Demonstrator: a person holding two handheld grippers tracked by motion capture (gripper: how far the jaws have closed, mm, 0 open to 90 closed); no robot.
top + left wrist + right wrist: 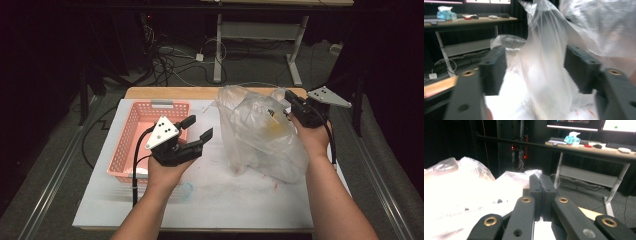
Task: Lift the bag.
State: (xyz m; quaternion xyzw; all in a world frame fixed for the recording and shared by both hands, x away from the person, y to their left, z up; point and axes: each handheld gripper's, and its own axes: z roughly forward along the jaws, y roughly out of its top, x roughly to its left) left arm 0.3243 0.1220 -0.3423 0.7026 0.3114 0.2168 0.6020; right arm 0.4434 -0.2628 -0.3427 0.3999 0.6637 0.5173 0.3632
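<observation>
The work in hand is the handling of a clear plastic bag (260, 132) that stands crumpled on the white table top (225, 200), to the right of a pink basket (145, 135). Something yellowish shows faintly through the film, but what it is cannot be told.

The right gripper (295, 106) holds the bag's upper right edge. In the right gripper view its jaws are pressed flat together (542, 186), with the film bunched beside and under them, so it seems to be pinching a fold of the bag near the mouth, though the pinched film itself is hard to see between the pads.

The left gripper (200, 127) hovers just left of the bag, over the table between basket and bag, with its jaws spread partway. In the left gripper view (535, 67) a hanging sheet of the bag (544, 75) lies in the gap between the two black jaws, yet neither pad visibly presses on it, so it holds nothing.

By the look of it, the step is taking a second grip on the bag, probably to pull the mouth open or steady it. The next move calls for the left gripper to advance a little so the film sits well between the pads, then close on one layer only, while the right keeps its pinch firm. Thin film slips and bunches easily, so a shallow bite could lose it.
</observation>
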